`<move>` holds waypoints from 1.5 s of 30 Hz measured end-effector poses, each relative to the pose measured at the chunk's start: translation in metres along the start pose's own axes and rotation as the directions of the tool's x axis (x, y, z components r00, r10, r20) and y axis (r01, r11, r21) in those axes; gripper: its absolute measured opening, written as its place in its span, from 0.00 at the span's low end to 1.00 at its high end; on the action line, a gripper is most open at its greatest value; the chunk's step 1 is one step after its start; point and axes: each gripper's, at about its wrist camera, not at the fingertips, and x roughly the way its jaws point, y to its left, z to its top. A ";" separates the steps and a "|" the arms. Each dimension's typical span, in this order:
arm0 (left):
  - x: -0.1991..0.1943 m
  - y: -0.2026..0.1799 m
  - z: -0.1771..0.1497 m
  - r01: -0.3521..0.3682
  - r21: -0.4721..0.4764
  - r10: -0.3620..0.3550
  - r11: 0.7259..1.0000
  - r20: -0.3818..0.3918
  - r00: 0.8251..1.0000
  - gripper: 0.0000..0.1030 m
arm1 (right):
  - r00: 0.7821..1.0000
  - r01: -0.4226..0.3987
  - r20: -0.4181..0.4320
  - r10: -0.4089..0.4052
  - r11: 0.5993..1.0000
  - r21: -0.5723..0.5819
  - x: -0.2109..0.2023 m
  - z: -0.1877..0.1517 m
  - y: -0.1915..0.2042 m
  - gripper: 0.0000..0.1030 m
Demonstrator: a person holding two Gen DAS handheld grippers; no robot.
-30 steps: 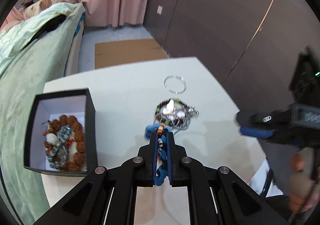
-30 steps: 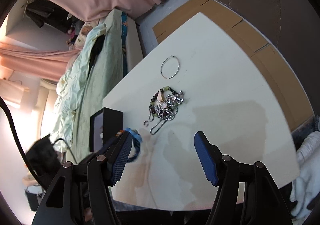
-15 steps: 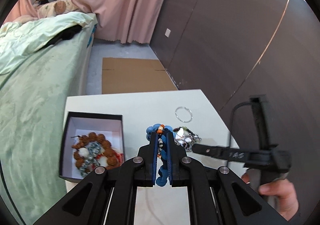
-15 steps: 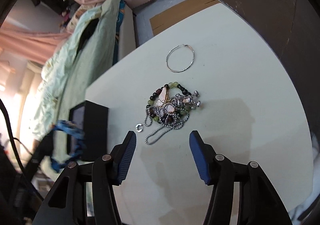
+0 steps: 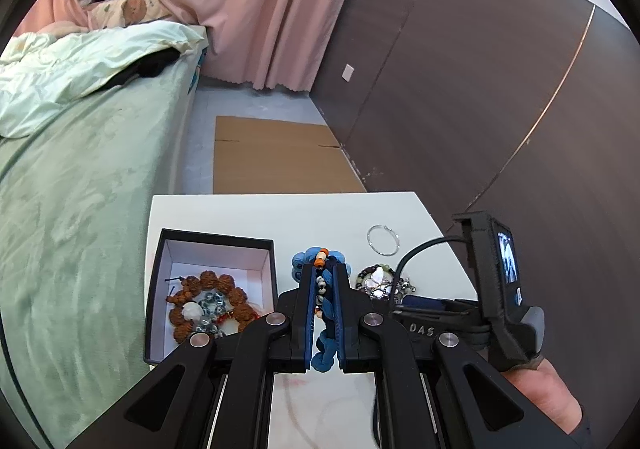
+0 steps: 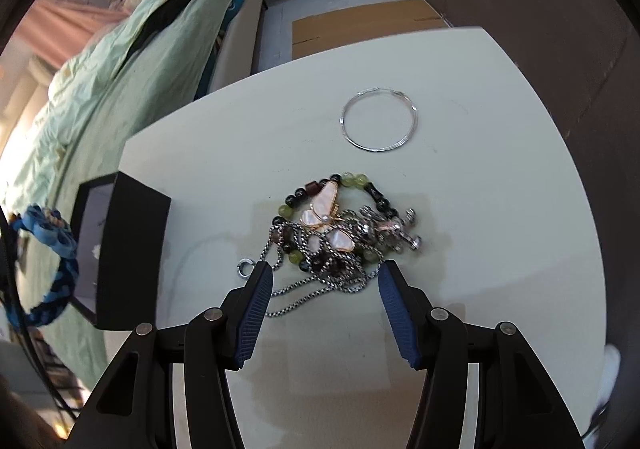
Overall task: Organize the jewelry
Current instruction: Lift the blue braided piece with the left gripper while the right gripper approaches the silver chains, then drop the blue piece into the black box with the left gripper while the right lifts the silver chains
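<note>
My left tool (image 5: 322,313) is clenched on a blue braided bracelet (image 5: 325,325): thick woven cord, knotted at the bottom, with small orange, white and dark beads strung along it between the ribbed blue pads. It hangs in the air above the white surface (image 5: 280,217), its top loop poking out past the fingertips. Just left of it sits a black box (image 5: 152,289), square, matte outside and white inside, holding a ring of knobbly brown wooden beads (image 5: 212,301) around some silver and white pieces.

My right tool (image 6: 324,289) is released, its ribbed blue pads spread wide and low over a tangled pile (image 6: 340,233) on the surface: round green and black beads, a glossy pink-white butterfly pendant with a gold rim, steel box chain and chunky silver charms. The chain trails out toward the left pad, and a small silver clasp ring (image 6: 245,267) lies just beside that pad. Beyond the pile, apart from it, lies a thin silver hoop (image 6: 379,118), a plain wire circle lying flat.

From the left view the right tool's body and cable cover part of the pile. Around the surface: a bed (image 5: 80,177) with a soft mint-green cover, pink curtains (image 5: 256,1), flat cardboard (image 5: 276,157) on the floor, a dark panelled wall (image 5: 460,97).
</note>
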 end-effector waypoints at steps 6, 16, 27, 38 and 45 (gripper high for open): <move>-0.005 0.008 0.003 -0.006 -0.022 0.006 1.000 0.012 1.000 0.08 | 0.996 0.085 -0.002 -0.086 0.993 -0.086 -0.001 -0.003 0.005 0.12; -0.017 0.024 0.004 -0.011 -0.065 0.013 0.998 0.034 0.999 0.08 | 0.997 -0.072 0.038 0.071 0.997 0.016 -0.032 -0.010 -0.016 0.07; -0.021 0.051 0.008 -0.012 -0.133 0.016 0.991 0.025 1.000 0.08 | 0.959 -0.194 0.211 0.188 0.981 0.011 -0.100 -0.007 0.001 0.07; -0.020 0.066 0.014 0.069 -0.233 -0.066 0.970 0.020 0.998 0.81 | 0.918 -0.218 0.327 0.224 0.974 -0.056 -0.160 0.017 0.042 0.07; -0.038 0.074 0.017 0.087 -0.249 -0.071 0.965 0.072 0.995 0.85 | 0.879 -0.191 0.421 0.224 0.974 -0.121 -0.216 0.032 0.076 0.07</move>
